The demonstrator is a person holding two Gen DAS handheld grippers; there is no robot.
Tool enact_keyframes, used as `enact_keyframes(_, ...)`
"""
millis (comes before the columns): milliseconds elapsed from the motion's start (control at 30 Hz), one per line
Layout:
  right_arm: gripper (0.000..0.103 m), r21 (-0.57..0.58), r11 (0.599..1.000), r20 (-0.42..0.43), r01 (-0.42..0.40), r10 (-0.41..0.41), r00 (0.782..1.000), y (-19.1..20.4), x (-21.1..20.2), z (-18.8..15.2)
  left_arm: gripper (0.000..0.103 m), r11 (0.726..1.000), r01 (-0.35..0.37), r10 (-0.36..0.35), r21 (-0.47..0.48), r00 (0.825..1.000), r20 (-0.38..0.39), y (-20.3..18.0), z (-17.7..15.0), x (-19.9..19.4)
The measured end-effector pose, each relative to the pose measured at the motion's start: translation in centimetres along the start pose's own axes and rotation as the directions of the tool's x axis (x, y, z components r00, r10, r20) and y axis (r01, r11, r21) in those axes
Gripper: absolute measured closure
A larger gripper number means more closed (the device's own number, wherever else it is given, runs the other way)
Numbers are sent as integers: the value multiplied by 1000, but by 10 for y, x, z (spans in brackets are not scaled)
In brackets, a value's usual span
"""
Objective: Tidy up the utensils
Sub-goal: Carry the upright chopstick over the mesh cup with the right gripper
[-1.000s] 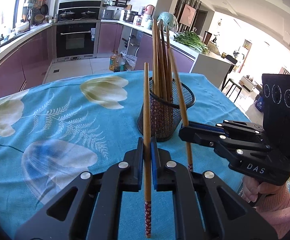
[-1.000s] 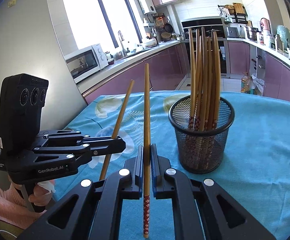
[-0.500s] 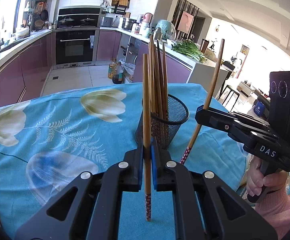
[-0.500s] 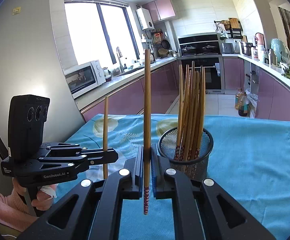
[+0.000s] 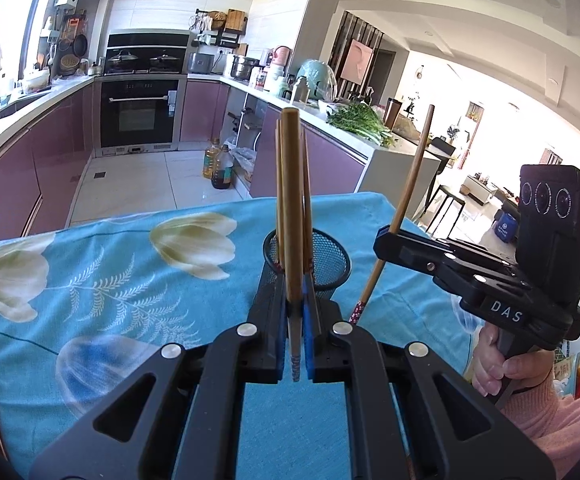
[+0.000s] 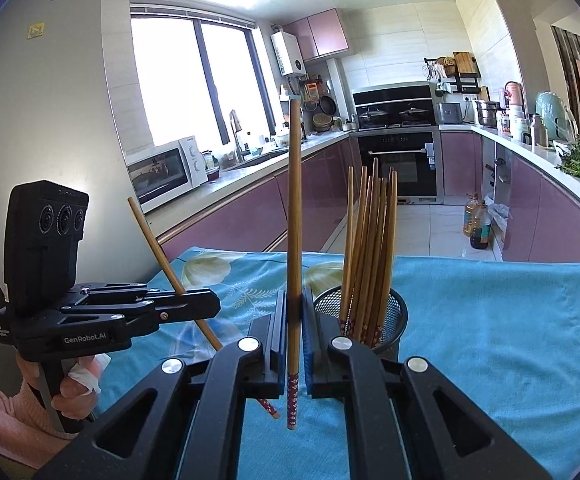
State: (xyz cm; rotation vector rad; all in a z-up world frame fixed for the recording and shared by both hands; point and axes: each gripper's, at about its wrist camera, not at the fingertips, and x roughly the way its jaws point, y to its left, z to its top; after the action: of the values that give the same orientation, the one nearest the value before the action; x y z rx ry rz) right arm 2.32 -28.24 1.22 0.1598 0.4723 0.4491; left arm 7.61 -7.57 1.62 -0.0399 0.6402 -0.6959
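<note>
above the blue tablecloth (image 5: 90, 280), each claw, left (image 5: 297, 320) and right (image 6: 294, 320), seemingly clamps one chopstick.

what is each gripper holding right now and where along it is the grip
Left gripper: one chopstick, clamped near its patterned lower end. Right gripper: another chopstick, also gripped low, just above the patterned tip.

brown chopsticks (image 6: 369, 248), red floral ends; black mesh holder (image 6: 389, 320); turquoise tulip-print tablecloth (image 6: 509, 320).
</note>
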Motion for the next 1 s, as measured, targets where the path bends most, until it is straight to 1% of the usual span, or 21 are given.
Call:
enact_keyframes(200,97,-7,1000,18,8,-8,1000,0,-2,6,96,1000,11,-12,20,1000,23,-5,13,-5)
enact_keyframes(600,97,-19,1000,34,16,-15,999,0,1,16,96,998,4,-7,58,999,43,-17,27,-6)
enact_keyframes(1000,97,-34,999,72,31,-28,997,5,-7,23,96,996,-2,-5,86,997,79,-26,43,-7)
